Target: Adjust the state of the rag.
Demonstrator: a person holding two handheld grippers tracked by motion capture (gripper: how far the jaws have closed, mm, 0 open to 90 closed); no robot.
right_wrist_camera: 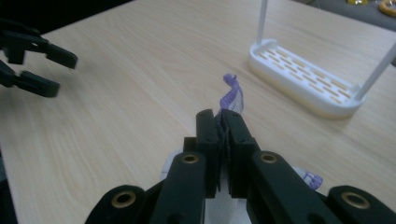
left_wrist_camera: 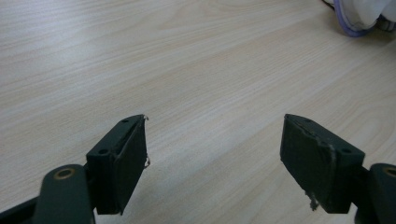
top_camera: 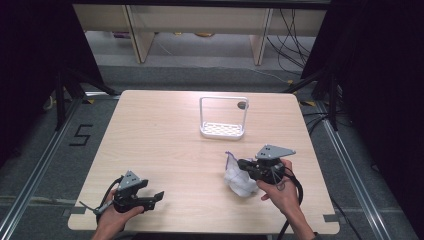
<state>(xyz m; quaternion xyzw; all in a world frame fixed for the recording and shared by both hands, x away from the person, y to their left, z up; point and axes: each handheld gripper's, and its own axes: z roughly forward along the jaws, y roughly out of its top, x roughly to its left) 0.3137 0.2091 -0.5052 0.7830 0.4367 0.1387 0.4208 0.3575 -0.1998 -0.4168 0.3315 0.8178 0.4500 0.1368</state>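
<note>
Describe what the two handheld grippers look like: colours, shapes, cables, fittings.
Both are black. The left gripper and right gripper each carry a grey three-cornered plate on top and trail a black cable. In the gripper views the jaws are flat black blocks on rounded arms with brass-coloured pivot rings; the left one's pads look chipped at the edges.

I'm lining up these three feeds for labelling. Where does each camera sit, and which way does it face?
High view: above the person's side, facing forward and down on the table; forearms, hands, both tongs show.
Left gripper view: on the left tongs, looking low across bare wood; jaws apart.
Right gripper view: on the right tongs, facing the white rack; jaws pinch the plastic bag.
Shared: the bag shows in all three views, the rack in two.
</note>
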